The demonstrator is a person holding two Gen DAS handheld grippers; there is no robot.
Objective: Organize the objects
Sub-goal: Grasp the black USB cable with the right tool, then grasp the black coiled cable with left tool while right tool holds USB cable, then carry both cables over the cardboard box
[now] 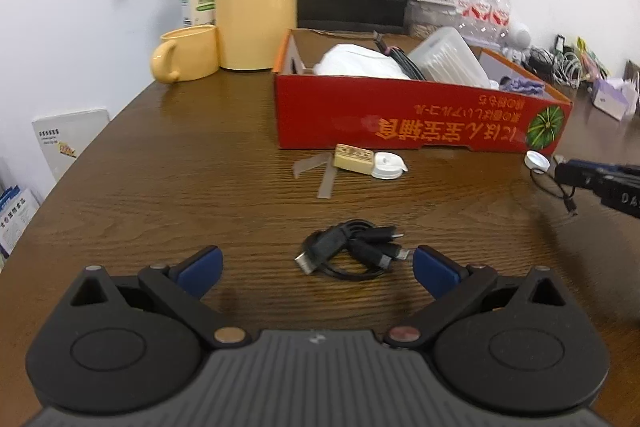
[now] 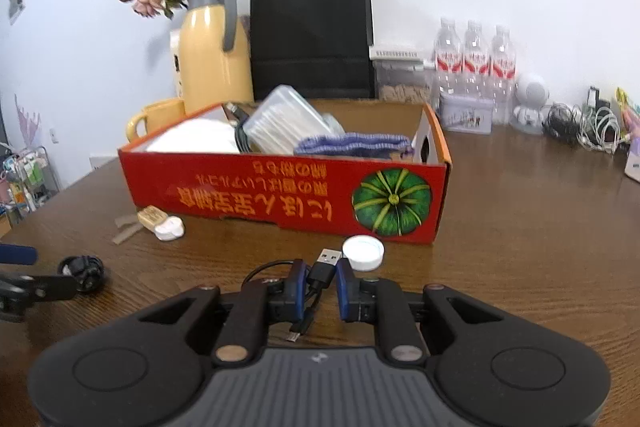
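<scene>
A: Where's the cable?

B: The black USB cable (image 2: 320, 273) sits between the pads of the right gripper (image 2: 319, 287), jaws clenched on it just behind the plug, low over the counter (image 2: 520, 247) and right beside a white bottle cap (image 2: 363, 251), in front of the red cardboard box (image 2: 280, 195).

A: And the other hand?

B: The left gripper (image 1: 316, 269) has its jaws released and wide, hovering at a second, coiled black cable bundle (image 1: 352, 251) that lies on the counter untouched.

A: How to do the lift well?

B: I'd raise it slowly so the dangling tail, with its small plug, clears the cap and doesn't snag, then carry it over the box wall before letting go. The grip is near one end, so the cable may swing.

A: Count of loose things?

B: Two cables, one white cap, and one small beige pack (image 1: 354, 163) touching a white round lid (image 1: 387, 166). Behind the box, three water bottles (image 2: 474, 67), one yellow flask (image 2: 212, 63), one yellow mug (image 1: 186, 54).
</scene>
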